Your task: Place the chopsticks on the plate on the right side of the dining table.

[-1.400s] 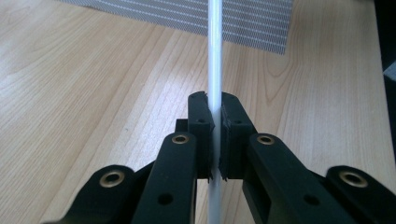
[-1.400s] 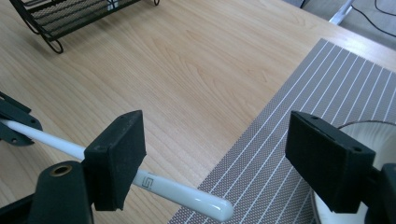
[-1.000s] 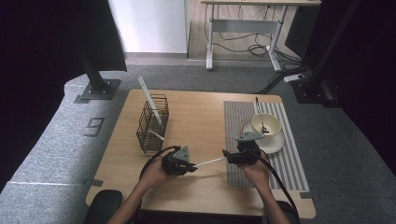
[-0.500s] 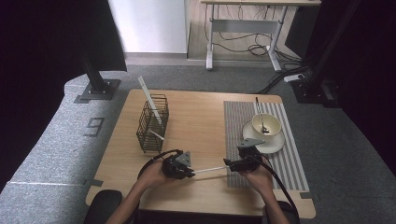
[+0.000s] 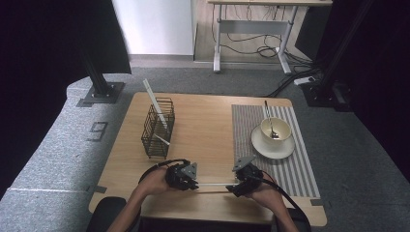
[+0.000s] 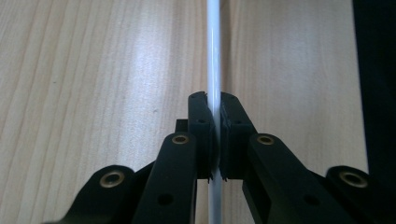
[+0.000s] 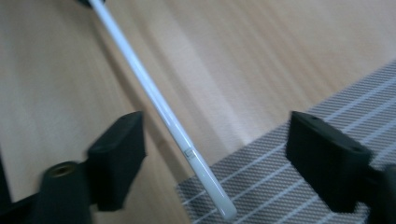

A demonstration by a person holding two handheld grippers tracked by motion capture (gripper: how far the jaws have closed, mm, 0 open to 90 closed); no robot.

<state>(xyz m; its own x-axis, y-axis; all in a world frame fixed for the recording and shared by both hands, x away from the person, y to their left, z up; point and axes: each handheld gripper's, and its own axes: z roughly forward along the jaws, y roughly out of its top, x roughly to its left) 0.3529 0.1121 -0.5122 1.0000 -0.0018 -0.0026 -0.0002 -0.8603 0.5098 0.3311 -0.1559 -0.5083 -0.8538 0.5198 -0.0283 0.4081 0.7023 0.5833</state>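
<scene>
A thin white stick [image 5: 212,184] lies nearly level just above the wooden table [image 5: 208,125] near its front edge. My left gripper [image 5: 192,182] is shut on one end of it; in the left gripper view the stick [image 6: 214,56] runs straight up between the closed jaws of the gripper [image 6: 214,112]. My right gripper [image 5: 235,186] is at the stick's other end and stands open. In the right gripper view the stick [image 7: 154,100] passes between the wide-apart jaws of the gripper [image 7: 219,154] without touching them, its rounded tip over the striped mat [image 7: 299,186].
A black wire basket [image 5: 157,129] holding white sticks stands at the table's left. On the striped mat [image 5: 295,169] at the right sits a cream bowl [image 5: 276,129] on a saucer, with a spoon in it. The table's front edge is right behind my hands.
Both hands have drawn back toward the table's near edge. The stick, tilted up toward the right before, now lies almost level, and the right gripper sits lower and further left.
</scene>
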